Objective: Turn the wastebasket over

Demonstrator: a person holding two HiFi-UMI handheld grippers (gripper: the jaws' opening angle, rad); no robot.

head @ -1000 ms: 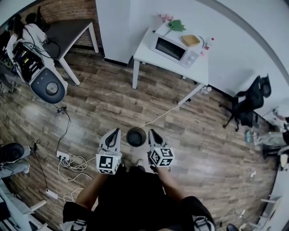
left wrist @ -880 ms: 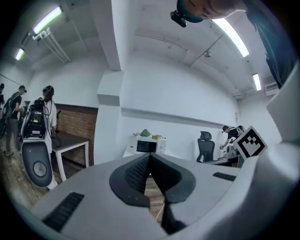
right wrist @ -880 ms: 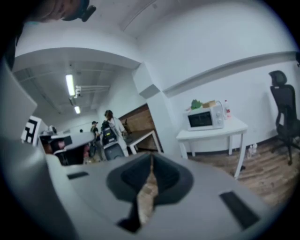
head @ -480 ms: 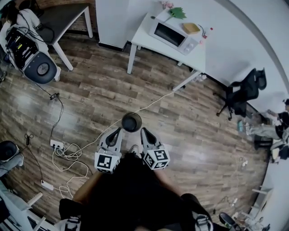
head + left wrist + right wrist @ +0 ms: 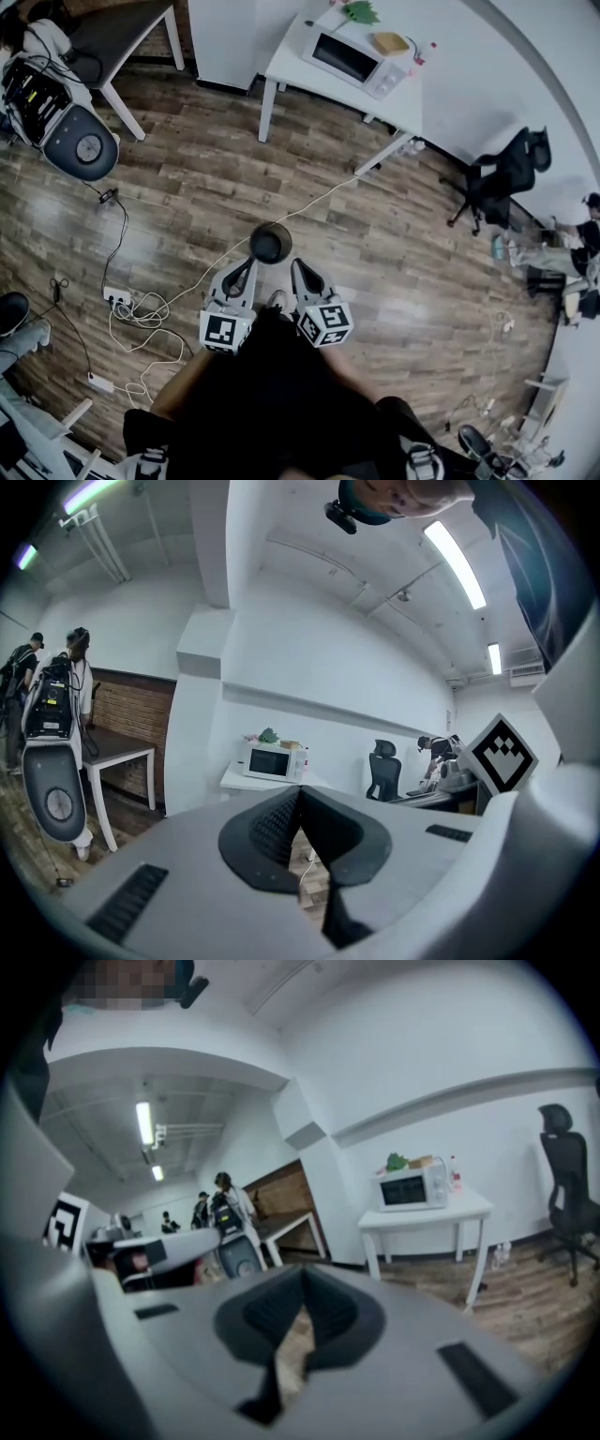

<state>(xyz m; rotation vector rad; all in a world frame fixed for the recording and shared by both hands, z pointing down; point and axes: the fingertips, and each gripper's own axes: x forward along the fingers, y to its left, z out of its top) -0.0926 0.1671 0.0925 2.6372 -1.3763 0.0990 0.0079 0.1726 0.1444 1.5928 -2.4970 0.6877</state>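
Observation:
In the head view the wastebasket (image 5: 270,243) shows as a dark round shape on the wooden floor, just in front of the person. My left gripper (image 5: 246,263) and right gripper (image 5: 297,265) are side by side just behind it, pointing towards it. I cannot tell whether either tip touches it. In the left gripper view the left gripper (image 5: 298,803) has its jaws together with nothing between them. The right gripper (image 5: 302,1283) looks the same in the right gripper view. Neither gripper view shows the wastebasket.
A white table (image 5: 291,56) with a microwave (image 5: 349,58) stands ahead. A white cable (image 5: 323,199) runs over the floor towards the basket. A power strip with loose cords (image 5: 120,300) lies to the left. An office chair (image 5: 497,183) is at right and a grey machine (image 5: 80,145) at left.
The grippers flanked the wastebasket a second ago. They have since drawn back and closer together, so their tips now sit behind it. The whole view has also shifted.

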